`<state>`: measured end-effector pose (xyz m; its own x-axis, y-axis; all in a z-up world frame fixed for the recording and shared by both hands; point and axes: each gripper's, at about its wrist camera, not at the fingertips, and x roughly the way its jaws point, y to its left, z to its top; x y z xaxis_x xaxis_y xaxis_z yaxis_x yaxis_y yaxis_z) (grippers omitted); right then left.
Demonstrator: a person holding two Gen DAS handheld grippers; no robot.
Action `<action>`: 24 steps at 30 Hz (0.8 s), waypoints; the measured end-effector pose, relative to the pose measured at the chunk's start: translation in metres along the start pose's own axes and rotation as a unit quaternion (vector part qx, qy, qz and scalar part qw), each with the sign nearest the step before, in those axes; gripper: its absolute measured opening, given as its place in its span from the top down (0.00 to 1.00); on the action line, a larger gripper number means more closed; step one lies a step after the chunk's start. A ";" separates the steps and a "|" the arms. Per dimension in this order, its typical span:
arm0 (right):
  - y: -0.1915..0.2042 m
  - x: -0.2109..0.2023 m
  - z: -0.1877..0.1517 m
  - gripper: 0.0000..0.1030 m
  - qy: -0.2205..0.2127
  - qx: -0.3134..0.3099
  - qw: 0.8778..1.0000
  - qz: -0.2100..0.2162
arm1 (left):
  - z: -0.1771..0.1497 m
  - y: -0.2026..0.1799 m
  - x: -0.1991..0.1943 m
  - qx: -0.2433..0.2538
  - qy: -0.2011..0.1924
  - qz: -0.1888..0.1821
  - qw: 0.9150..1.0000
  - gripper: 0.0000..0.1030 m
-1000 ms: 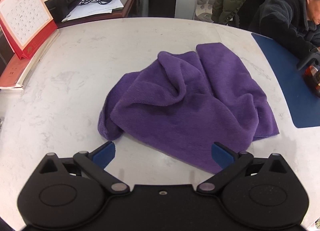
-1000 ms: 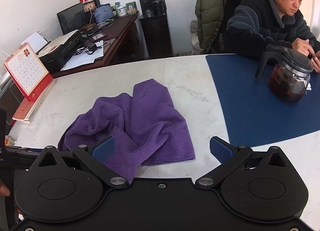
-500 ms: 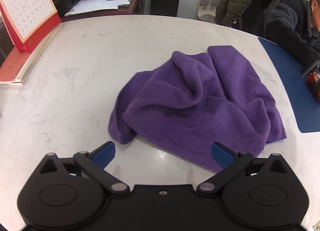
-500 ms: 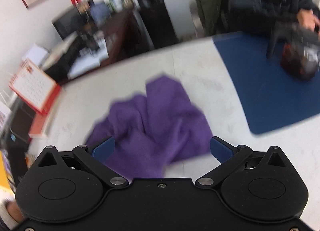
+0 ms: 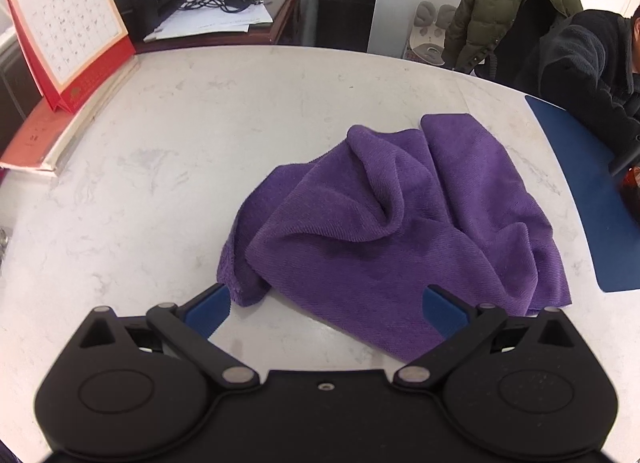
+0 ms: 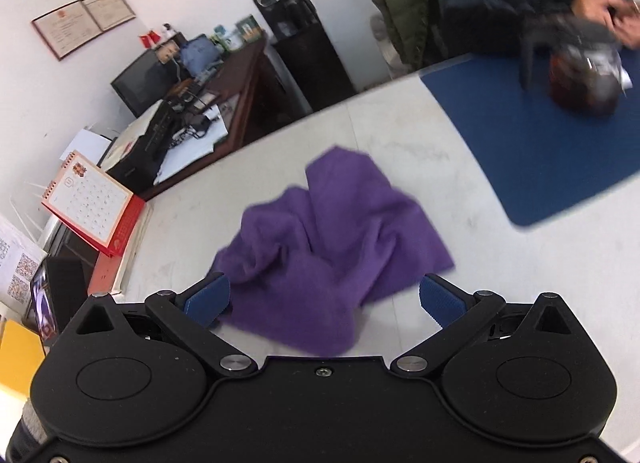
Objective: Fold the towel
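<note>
The purple towel is seen crumpled, unfolded, on the white marble table, beside a blue mat. The left gripper is held spread wide above the towel's near edge, nothing grasped. The right gripper is likewise spread wide and empty; its view is tilted and blurred.

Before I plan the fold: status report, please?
Both tongs, left and right, open, empty. Purple towel crumpled on table, ungrasped. Nothing blocking.

Desk calendar: "12" in header box; date grid too small to read.
</note>
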<state>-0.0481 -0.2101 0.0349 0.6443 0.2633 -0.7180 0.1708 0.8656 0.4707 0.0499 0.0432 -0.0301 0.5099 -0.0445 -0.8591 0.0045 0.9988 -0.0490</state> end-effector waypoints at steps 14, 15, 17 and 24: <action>0.014 0.006 0.017 0.00 0.061 -0.055 0.990 0.118 | 0.006 -0.007 0.005 0.008 -0.007 0.005 1.000 0.00; 0.013 0.007 0.023 0.00 0.049 -0.057 0.990 0.118 | 0.005 -0.007 0.005 0.009 -0.006 0.006 1.000 0.00; 0.018 0.009 0.037 0.00 0.016 -0.095 0.992 0.079 | 0.006 -0.007 0.006 0.012 -0.002 0.008 1.000 0.00; 0.040 0.017 0.056 0.00 -0.099 -0.303 0.944 -0.086 | 0.011 -0.013 0.009 0.027 0.009 0.022 0.999 0.00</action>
<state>0.0113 -0.1948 0.0702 0.7829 0.0649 -0.6188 -0.1348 0.9886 -0.0670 0.0636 0.0305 -0.0320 0.4958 -0.0014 -0.8684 0.0296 0.9994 0.0154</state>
